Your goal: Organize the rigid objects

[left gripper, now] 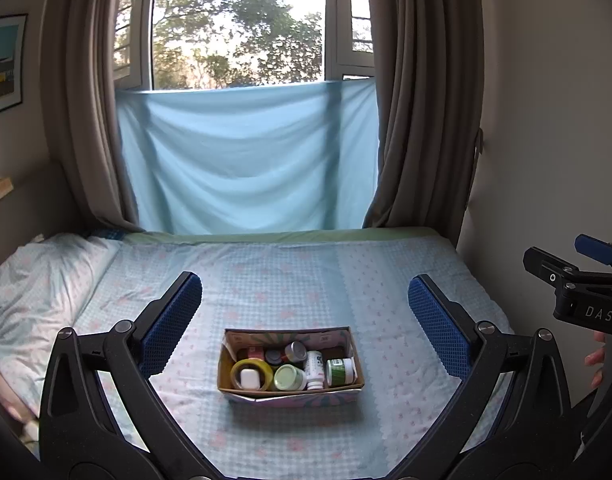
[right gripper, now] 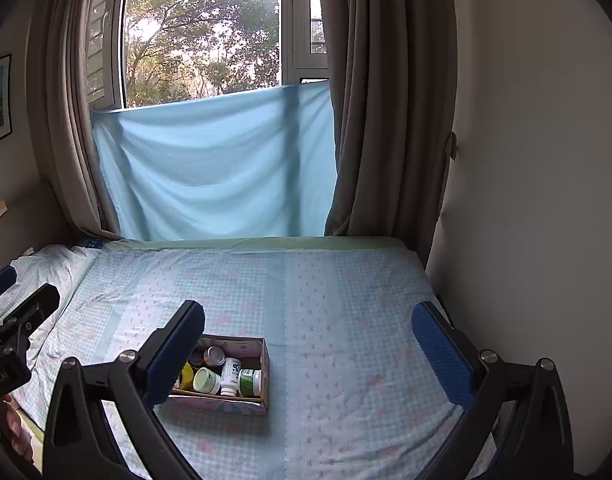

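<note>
An open cardboard box [left gripper: 358, 368] sits on the bed, seen in both views [right gripper: 265, 376]. It holds a yellow tape roll [left gripper: 238, 369] around a small white case [left gripper: 249, 378], a pale-green-lidded jar [left gripper: 287, 377], a white pill bottle [left gripper: 315, 368], a green-labelled bottle [left gripper: 340, 372], a metal can [left gripper: 295, 351] and other small jars. My left gripper [left gripper: 304, 300] is open and empty, held above and in front of the box. My right gripper [right gripper: 308, 324] is open and empty, to the right of the box; its left finger hides the box's left part.
The bed [left gripper: 386, 280] has a blue checked sheet and a pillow [left gripper: 38, 276] at the left. A blue cloth [left gripper: 250, 160] hangs under the window between brown curtains. A wall [right gripper: 526, 200] borders the bed on the right. The right gripper's body [left gripper: 578, 288] shows at the left view's edge.
</note>
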The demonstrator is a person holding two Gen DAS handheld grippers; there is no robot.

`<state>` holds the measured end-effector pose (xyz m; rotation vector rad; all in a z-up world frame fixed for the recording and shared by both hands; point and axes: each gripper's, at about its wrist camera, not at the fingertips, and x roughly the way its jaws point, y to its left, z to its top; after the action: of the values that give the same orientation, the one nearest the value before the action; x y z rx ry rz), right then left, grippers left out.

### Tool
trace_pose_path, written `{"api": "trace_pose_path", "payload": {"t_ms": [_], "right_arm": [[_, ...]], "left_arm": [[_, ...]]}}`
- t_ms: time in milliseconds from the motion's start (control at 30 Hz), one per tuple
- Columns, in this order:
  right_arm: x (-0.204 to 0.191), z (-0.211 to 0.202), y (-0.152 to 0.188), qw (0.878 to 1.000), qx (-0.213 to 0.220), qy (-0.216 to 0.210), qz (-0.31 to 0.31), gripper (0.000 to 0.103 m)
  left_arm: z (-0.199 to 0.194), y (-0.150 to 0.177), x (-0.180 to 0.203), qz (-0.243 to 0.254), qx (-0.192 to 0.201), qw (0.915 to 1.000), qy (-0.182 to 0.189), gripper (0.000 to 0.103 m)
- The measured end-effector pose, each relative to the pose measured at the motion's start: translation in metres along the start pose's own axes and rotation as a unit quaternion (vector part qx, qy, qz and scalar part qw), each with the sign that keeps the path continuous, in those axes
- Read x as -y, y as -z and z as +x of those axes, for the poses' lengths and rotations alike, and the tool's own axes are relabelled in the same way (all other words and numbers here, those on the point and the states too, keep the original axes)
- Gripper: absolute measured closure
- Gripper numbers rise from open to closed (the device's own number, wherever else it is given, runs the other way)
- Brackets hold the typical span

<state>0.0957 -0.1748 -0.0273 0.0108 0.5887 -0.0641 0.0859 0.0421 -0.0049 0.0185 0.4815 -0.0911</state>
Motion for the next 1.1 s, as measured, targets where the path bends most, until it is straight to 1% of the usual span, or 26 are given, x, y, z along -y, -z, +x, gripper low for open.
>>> {"api": "trace_pose_path", "payload": {"t_ms": [667, 833, 967, 1100], "right_arm": [[0.000, 0.000, -0.004, 1.000, 0.003, 0.001, -0.001, 0.000], [-0.002, 0.000, -0.006, 1.000, 0.007, 0.003, -0.002, 0.000], [-0.004, 0.001, -0.008, 1.000, 0.008, 0.004, -0.003, 0.000], [-0.006, 0.002, -0.009, 1.000, 0.011, 0.007, -0.006, 0.000]], "left_arm": [[0.000, -0.001, -0.003, 0.002, 0.002, 1.0000, 0.001, 0.000], [-0.004, -0.002, -0.006, 0.000, 0.016, 0.9998, 0.007, 0.000], [-0.014, -0.003, -0.005, 0.011, 0.048, 0.9988, -0.007, 0.000], [-0.018, -0.004, -0.006, 0.010, 0.061, 0.9980, -0.013, 0.000]]}}
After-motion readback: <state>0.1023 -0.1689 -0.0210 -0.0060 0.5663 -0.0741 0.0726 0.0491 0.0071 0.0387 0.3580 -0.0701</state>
